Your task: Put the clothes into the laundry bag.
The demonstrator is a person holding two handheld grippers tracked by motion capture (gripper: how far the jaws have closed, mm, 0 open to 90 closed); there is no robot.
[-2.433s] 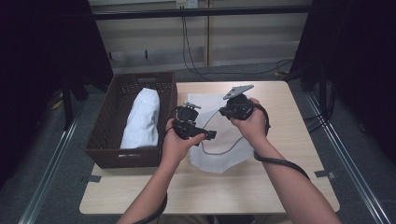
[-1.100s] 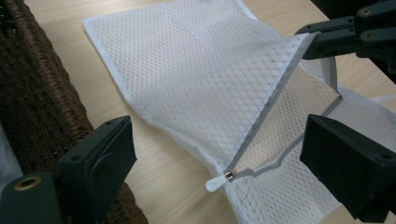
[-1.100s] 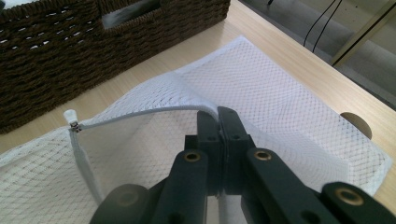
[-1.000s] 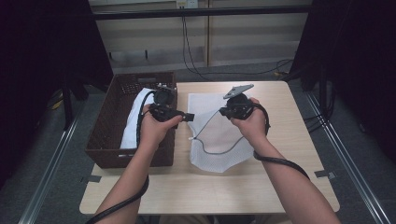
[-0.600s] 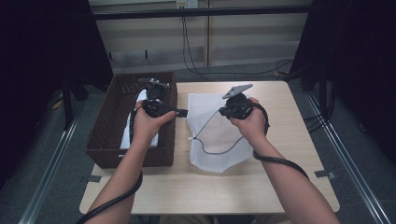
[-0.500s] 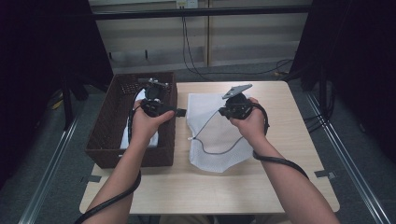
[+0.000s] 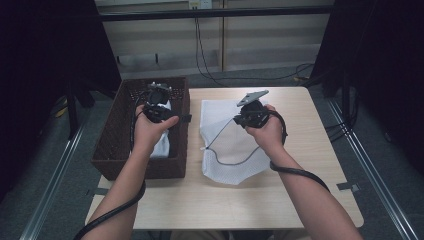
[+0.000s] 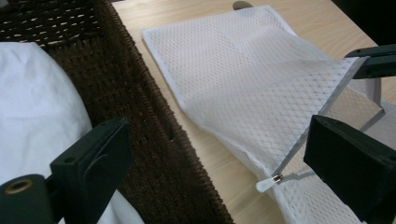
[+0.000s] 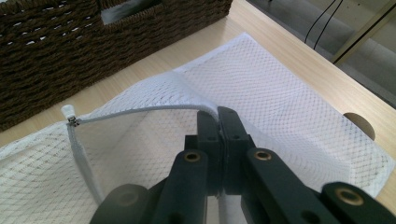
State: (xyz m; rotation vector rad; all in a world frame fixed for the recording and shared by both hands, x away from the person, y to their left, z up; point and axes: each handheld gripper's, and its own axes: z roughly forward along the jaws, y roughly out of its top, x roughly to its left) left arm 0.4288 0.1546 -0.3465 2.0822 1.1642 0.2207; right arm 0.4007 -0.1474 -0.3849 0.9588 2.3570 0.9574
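A white mesh bag [image 7: 230, 145] lies flat on the wooden table [image 7: 310, 150], just beside the brown basket [image 7: 117, 140]. The bag is the thing to look from here.

The right gripper [image 7: 248, 116] is over the middle of the bag. In the right gripper view its two black jaws are pressed together, and they pinch the top edge of the bag's opening right at the grey zipper band [image 9: 140, 110]. That edge is lifted up off the rest of the bag, so the bag's mouth gapes open. The small white zipper pull [image 9: 68, 111] sits at the end of the opening, on the side of the bag nearest the basket. In the left gripper view the same pull [image 8: 264, 185] hangs at the low corner of the lifted flap.

The left gripper [image 7: 159, 102] is off to the basket side of the bag, over the basket. Its jaws are spread wide apart with nothing between them. In the left gripper view one jaw sits in front of a white cloth [image 8: 37, 116] and the other jaw sits in front of the bag [image 8: 252, 88], with the basket's wall [image 8: 140, 126] in the gap. The jaws do not touch the bag.

The white cloth [image 7: 162, 142] lies inside the basket, under the left hand [image 7: 150, 130]. The basket's wall stands between the cloth and the bag.
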